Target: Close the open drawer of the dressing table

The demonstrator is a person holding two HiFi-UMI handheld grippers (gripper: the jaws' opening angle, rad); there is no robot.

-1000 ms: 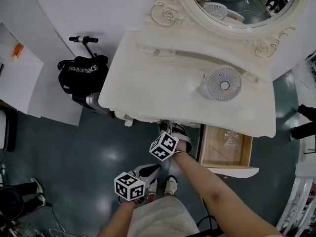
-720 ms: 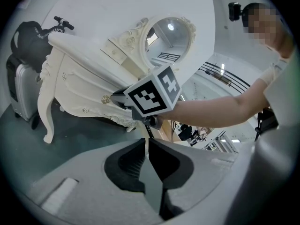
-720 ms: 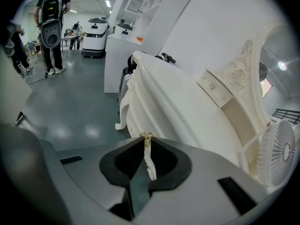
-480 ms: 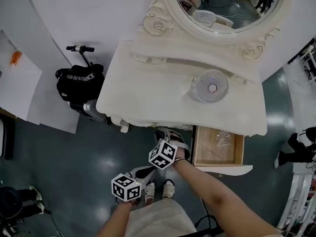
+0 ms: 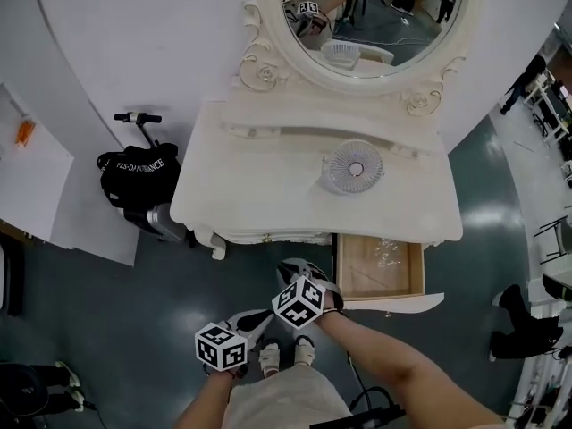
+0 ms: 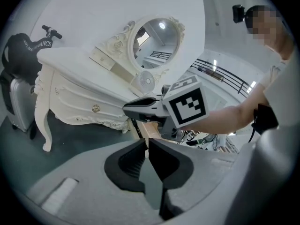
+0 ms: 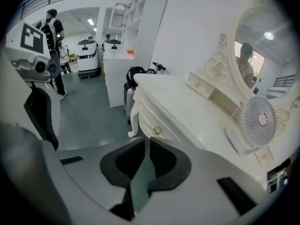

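The white dressing table stands against the wall, its right-hand drawer pulled out, with a wooden bottom and a white front panel. My right gripper hangs just left of the drawer, below the table's front edge and apart from it. Its jaws are closing, down to a thin slit with nothing between them. My left gripper is lower and further left, its jaws together and empty. In the left gripper view the right gripper crosses in front of the drawer's wood.
A small white fan stands on the tabletop under the oval mirror. A black bag and a silver case sit at the table's left leg. A gold knob marks the shut middle drawer. My feet are on the dark floor.
Both grippers have risen a little, the right one more. The head view has shifted so the table sits further left and more of the mirror shows. The drawer stays pulled out.
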